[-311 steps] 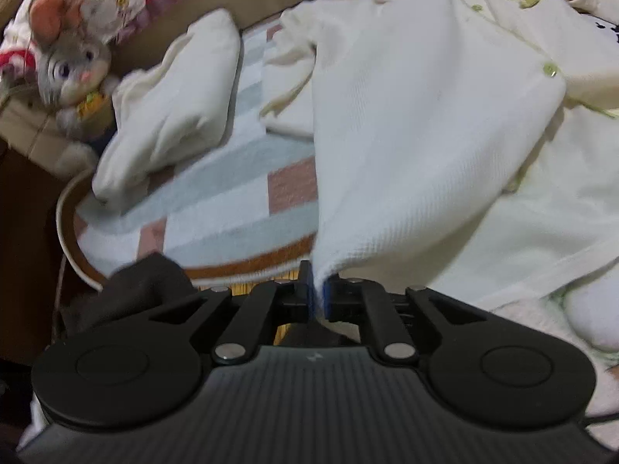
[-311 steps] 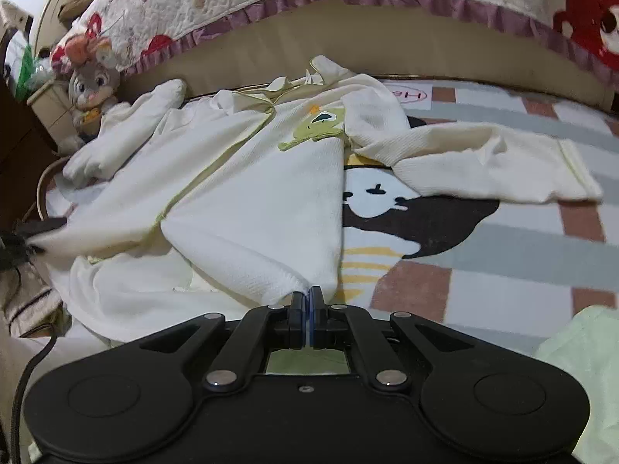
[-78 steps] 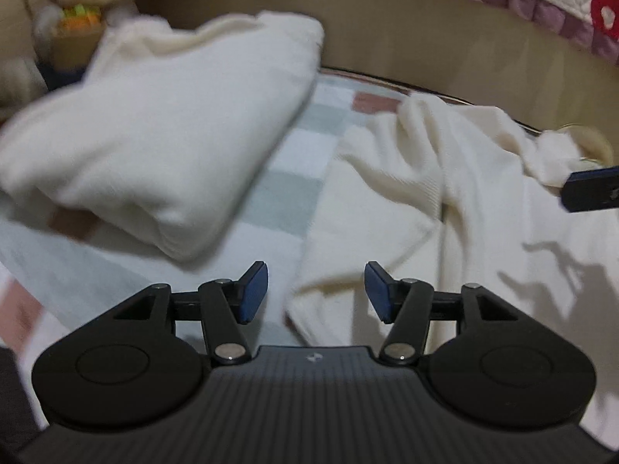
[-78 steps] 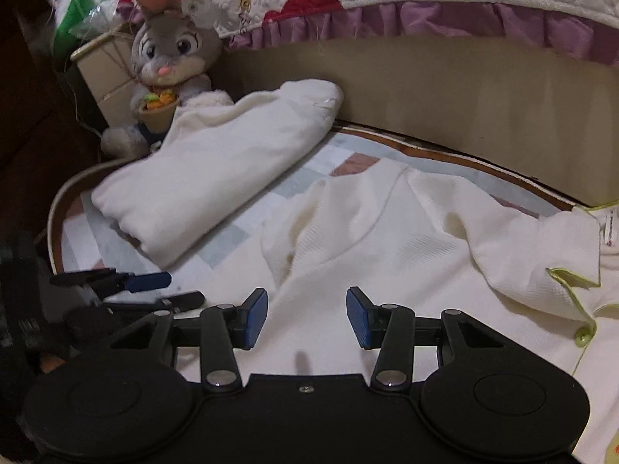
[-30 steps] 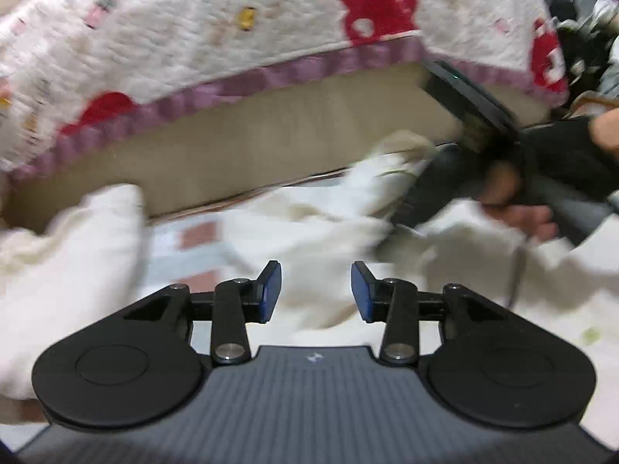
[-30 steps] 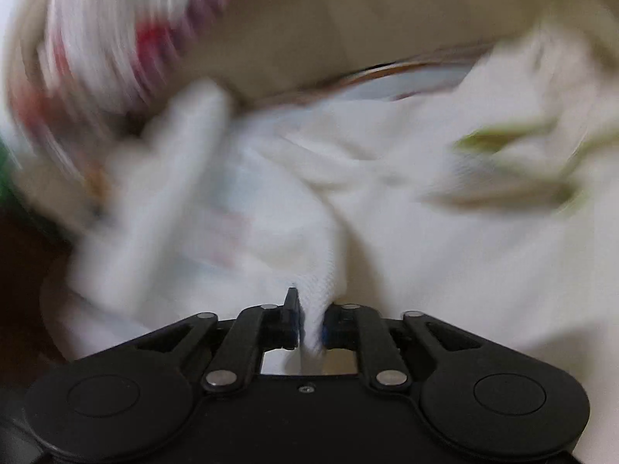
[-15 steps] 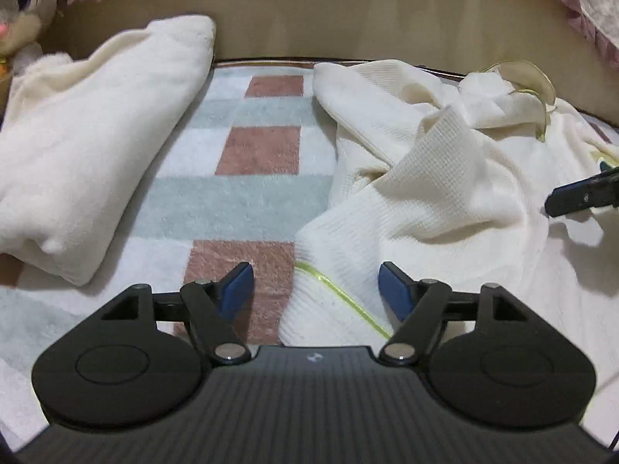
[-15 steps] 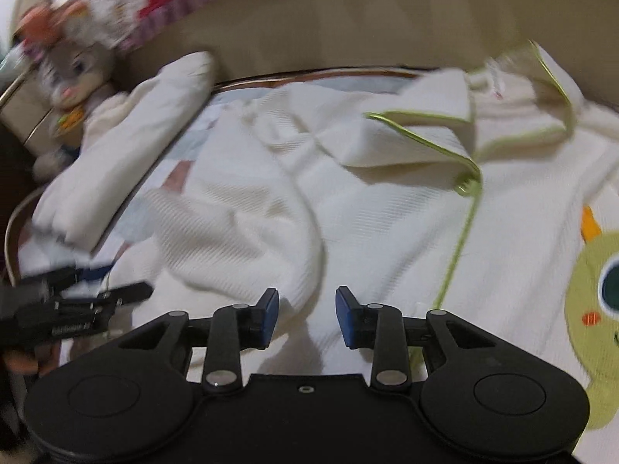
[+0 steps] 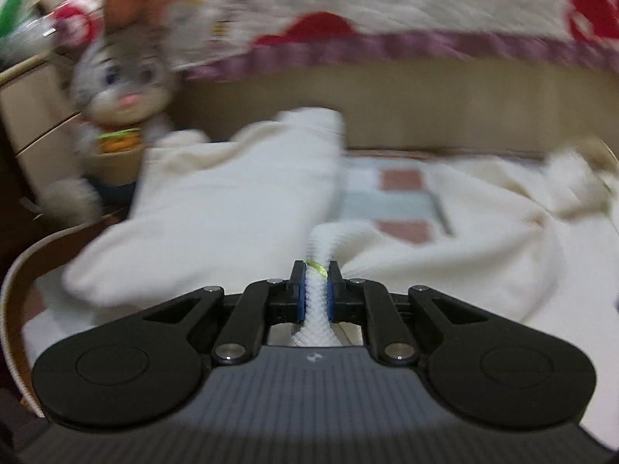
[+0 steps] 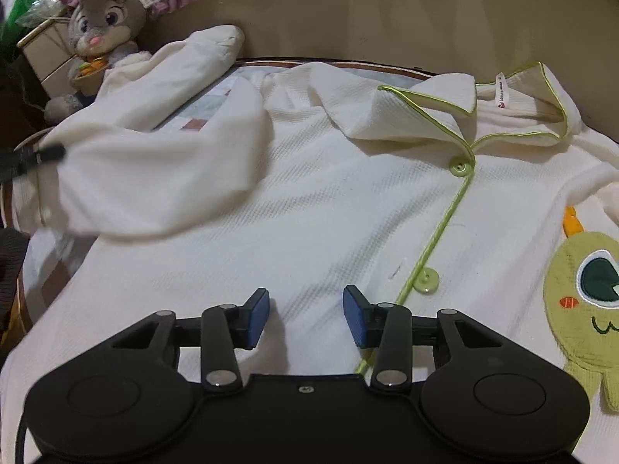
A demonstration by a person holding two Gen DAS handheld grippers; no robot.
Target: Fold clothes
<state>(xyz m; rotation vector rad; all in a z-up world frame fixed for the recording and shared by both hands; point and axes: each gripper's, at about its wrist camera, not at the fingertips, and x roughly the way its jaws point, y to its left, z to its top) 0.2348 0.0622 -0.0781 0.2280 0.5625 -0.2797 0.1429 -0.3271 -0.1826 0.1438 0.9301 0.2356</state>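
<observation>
A cream pajama shirt (image 10: 329, 201) with green piping, green buttons and a green cartoon patch (image 10: 584, 290) lies front-up on a patterned mat. My left gripper (image 9: 316, 290) is shut on the cuff of the shirt's sleeve (image 9: 445, 247). In the right wrist view that sleeve (image 10: 162, 178) is lifted and stretched to the left, with the left gripper's tip (image 10: 35, 156) at its end. My right gripper (image 10: 305, 317) is open and empty, just above the shirt's chest, left of the button line.
A folded cream garment (image 10: 170, 73) lies at the back left; it also shows in the left wrist view (image 9: 232, 201). A grey plush rabbit (image 10: 100, 23) sits behind it. A beige bed side (image 10: 387, 11) with a quilt (image 9: 387, 4) runs along the back.
My left gripper has closed on the sleeve cuff and pulled it out to the left. My right gripper has opened wider and sits over the shirt's chest.
</observation>
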